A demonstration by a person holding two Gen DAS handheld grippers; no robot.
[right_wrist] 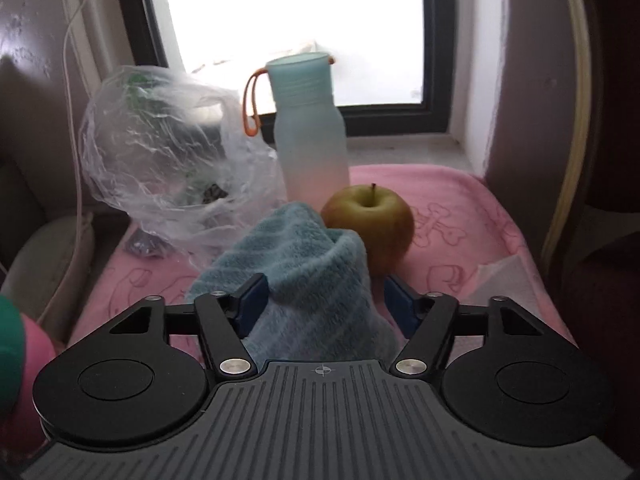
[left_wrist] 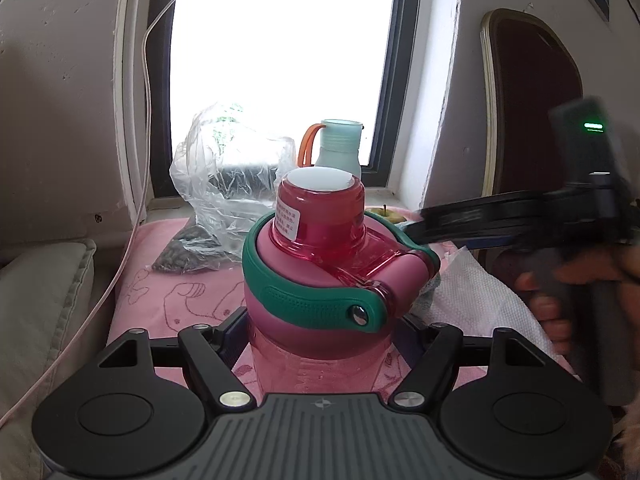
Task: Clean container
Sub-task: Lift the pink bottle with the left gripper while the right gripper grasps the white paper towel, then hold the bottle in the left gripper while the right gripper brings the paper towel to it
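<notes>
A pink translucent water bottle with a pink lid and green carry strap stands upright between the fingers of my left gripper, which is shut on its body. My right gripper is shut on a blue-grey fluffy cloth. In the left wrist view the right gripper reaches in from the right, its fingers blurred, level with the bottle's lid and beside it. An edge of the pink bottle shows at the far left of the right wrist view.
On the pink towel-covered surface stand a frosted teal bottle with an orange loop, a green-yellow apple, a clear plastic bag and a white paper towel. Window behind; chair back at right.
</notes>
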